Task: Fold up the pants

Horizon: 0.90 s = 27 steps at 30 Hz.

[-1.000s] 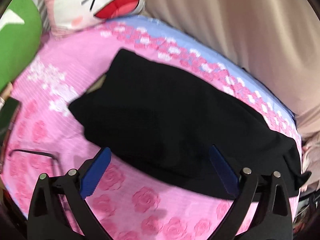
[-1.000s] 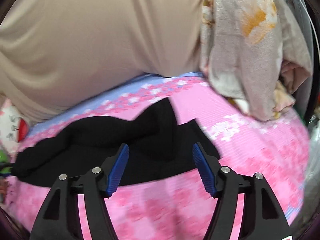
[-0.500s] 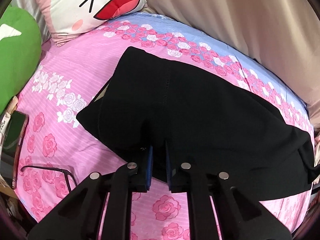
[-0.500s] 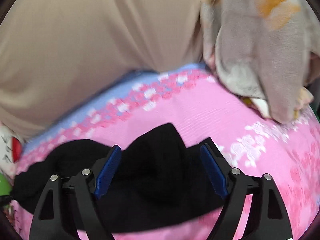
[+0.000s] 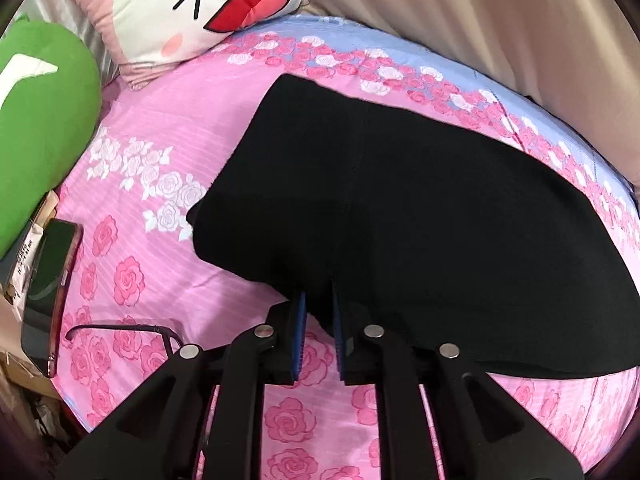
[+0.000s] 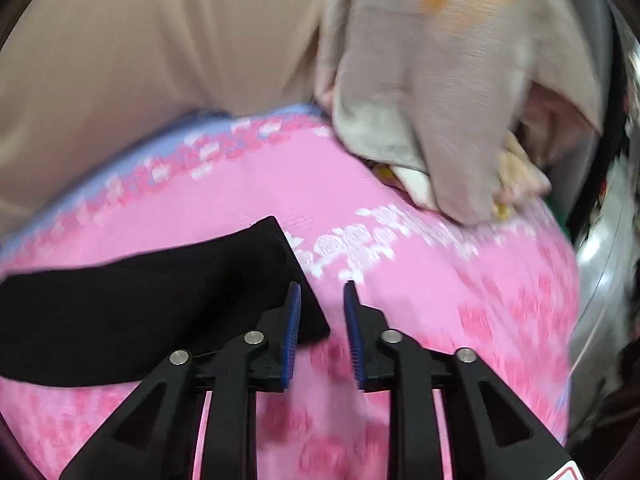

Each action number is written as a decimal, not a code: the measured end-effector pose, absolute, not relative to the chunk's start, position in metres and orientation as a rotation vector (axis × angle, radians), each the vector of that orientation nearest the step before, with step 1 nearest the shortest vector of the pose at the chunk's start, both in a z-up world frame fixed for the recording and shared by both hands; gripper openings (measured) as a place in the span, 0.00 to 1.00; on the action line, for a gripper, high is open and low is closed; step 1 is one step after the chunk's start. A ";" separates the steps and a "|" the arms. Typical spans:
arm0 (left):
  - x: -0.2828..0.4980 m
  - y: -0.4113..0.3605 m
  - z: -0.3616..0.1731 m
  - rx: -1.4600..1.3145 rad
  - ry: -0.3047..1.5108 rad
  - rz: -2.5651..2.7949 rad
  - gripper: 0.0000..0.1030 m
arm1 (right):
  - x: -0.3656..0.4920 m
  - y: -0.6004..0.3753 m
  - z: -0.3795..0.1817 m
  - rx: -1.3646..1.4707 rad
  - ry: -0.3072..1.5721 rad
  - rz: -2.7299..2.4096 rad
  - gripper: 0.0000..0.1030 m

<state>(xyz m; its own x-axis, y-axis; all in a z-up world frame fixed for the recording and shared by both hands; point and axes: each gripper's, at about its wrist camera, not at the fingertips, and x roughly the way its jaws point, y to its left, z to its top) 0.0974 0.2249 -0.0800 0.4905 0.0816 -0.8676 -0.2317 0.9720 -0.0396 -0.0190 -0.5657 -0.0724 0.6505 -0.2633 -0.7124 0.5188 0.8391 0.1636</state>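
Black pants [image 5: 400,208] lie spread on a pink rose-print bedsheet [image 5: 168,272]. My left gripper [image 5: 318,300] is shut on the near edge of the pants, close to the waist end. In the right wrist view the leg end of the pants [image 6: 160,300] lies at the left. My right gripper [image 6: 320,304] has its jaws narrowed to a small gap; the pants' corner sits by the left blue pad [image 6: 292,320], and the gap shows pink sheet [image 6: 440,280]. That view is blurred.
A white cartoon pillow [image 5: 192,12] and a green cushion [image 5: 36,128] lie at the bed's head. A phone [image 5: 48,288] and glasses [image 5: 120,330] rest at the left edge. Beige curtain [image 5: 500,20] hangs behind. A heap of pale clothes [image 6: 440,100] lies at the right.
My left gripper closed from wide open onto the pants' near edge. My right gripper narrowed from wide open and moved right, to the corner of the leg end.
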 end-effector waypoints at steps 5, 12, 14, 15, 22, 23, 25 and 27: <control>0.098 0.221 -0.076 -0.147 1.038 0.215 0.14 | -0.039 -0.542 -0.056 0.386 0.687 -0.372 0.54; 0.070 0.213 -0.055 -0.098 0.997 0.225 0.14 | -0.031 -0.535 -0.044 0.661 0.638 -0.219 0.54; 0.057 0.200 -0.038 -0.044 0.953 0.213 0.14 | -0.020 -0.528 -0.042 0.690 0.644 -0.200 0.54; 0.052 0.193 -0.031 -0.022 0.931 0.206 0.14 | -0.010 -0.525 -0.043 0.689 0.665 -0.202 0.54; 0.041 0.124 -0.010 0.068 0.835 0.095 0.22 | 0.067 -0.525 -0.079 0.579 0.850 -0.368 0.04; 0.042 0.116 -0.012 0.077 0.833 0.084 0.25 | 0.068 -0.525 -0.068 0.593 0.789 -0.342 0.04; 0.041 0.098 -0.018 0.093 0.834 0.053 0.28 | 0.047 -0.515 -0.018 0.555 0.575 -0.249 0.04; 0.041 0.088 -0.023 0.097 0.839 0.025 0.34 | 0.022 -0.502 0.012 0.444 0.447 -0.208 0.04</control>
